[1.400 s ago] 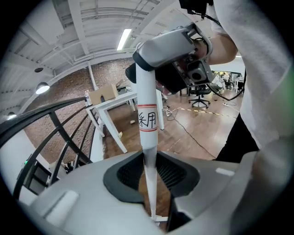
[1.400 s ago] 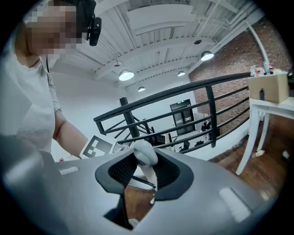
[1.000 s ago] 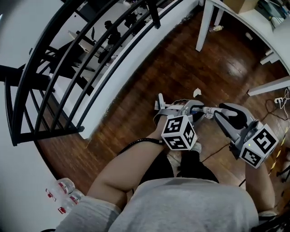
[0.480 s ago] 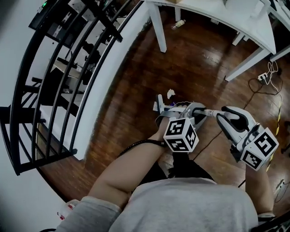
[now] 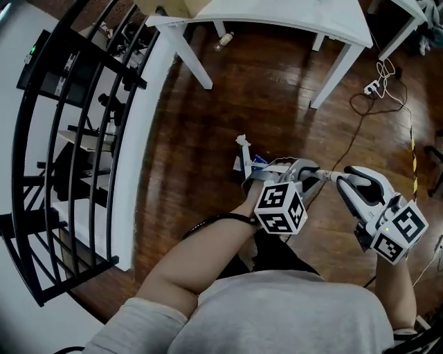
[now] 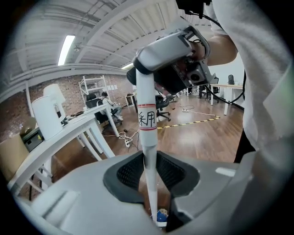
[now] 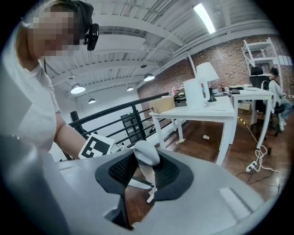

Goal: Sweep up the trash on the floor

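Broom handle pinched by left claw, its top end by right claw

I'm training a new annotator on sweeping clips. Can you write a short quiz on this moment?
1. True or false: the left tool is shut on the white handle.
2. Which one grips the handle's rounded top end? A) left tool B) right tool
3. Fill in: the bottle lies on the floor beside a leg of the white ____.
Key: 1 true; 2 B; 3 table.
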Demonstrator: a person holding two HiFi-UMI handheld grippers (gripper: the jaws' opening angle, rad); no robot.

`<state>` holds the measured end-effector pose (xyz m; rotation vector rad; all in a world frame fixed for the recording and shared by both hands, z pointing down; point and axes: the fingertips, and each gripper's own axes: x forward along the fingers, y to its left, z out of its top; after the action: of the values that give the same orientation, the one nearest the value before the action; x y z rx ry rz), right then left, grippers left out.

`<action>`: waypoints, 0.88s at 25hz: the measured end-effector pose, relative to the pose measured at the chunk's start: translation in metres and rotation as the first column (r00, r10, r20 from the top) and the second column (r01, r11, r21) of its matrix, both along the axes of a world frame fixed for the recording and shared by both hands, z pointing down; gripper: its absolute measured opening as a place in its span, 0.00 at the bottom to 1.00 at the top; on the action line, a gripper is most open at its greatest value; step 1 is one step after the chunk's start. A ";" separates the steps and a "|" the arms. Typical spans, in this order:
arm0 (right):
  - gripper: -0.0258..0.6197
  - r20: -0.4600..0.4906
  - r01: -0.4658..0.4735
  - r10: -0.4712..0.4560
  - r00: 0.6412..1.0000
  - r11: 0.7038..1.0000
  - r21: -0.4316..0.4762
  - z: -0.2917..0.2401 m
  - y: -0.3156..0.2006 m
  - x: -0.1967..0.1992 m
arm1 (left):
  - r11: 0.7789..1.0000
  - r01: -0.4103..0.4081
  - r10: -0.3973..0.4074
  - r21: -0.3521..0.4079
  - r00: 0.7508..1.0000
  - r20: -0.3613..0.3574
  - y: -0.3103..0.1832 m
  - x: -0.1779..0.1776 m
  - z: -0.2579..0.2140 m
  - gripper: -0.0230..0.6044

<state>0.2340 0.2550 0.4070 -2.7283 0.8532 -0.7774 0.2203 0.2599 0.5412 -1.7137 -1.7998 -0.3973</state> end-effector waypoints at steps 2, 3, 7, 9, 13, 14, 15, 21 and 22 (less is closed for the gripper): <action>0.20 -0.002 -0.036 0.036 0.999 0.999 -0.001 -0.003 0.018 -0.008 | 0.999 -0.032 0.032 -0.004 0.999 0.001 0.018 -0.009 -0.002 0.17; 0.20 -0.002 -0.052 0.052 0.999 0.999 0.000 -0.004 0.025 -0.012 | 0.999 -0.047 0.047 -0.004 0.999 0.001 0.024 -0.013 -0.003 0.17; 0.20 -0.004 -0.085 0.085 0.996 0.996 0.001 -0.007 0.042 -0.025 | 0.996 -0.088 0.088 0.001 0.996 0.000 0.042 -0.027 -0.007 0.17; 0.20 -0.007 -0.087 0.087 0.996 0.996 0.003 -0.009 0.043 -0.028 | 0.996 -0.093 0.093 0.002 0.996 0.000 0.044 -0.030 -0.008 0.17; 0.20 -0.015 -0.081 0.081 0.997 0.997 0.004 -0.013 0.030 -0.028 | 0.996 -0.095 0.095 -0.002 0.996 -0.005 0.032 -0.030 -0.011 0.17; 0.20 -0.018 -0.077 0.077 0.997 0.997 0.004 -0.014 0.024 -0.026 | 0.996 -0.094 0.094 -0.004 0.996 -0.006 0.027 -0.027 -0.013 0.17; 0.21 -0.020 -0.072 0.073 0.997 0.997 0.006 -0.016 0.017 -0.022 | 0.996 -0.092 0.092 -0.006 0.996 -0.006 0.021 -0.024 -0.014 0.17; 0.21 -0.014 -0.071 0.071 0.997 0.997 0.008 -0.033 -0.027 -0.001 | 0.996 -0.094 0.094 -0.004 0.996 -0.003 -0.021 -0.005 -0.032 0.18; 0.21 -0.014 -0.071 0.071 0.997 0.997 0.007 -0.036 -0.035 0.003 | 0.995 -0.096 0.096 -0.003 0.995 -0.004 -0.029 -0.001 -0.034 0.18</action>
<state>0.2366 0.2199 0.3708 -2.7454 0.7558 -0.7408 0.2188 0.2309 0.5069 -1.6218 -1.8727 -0.3508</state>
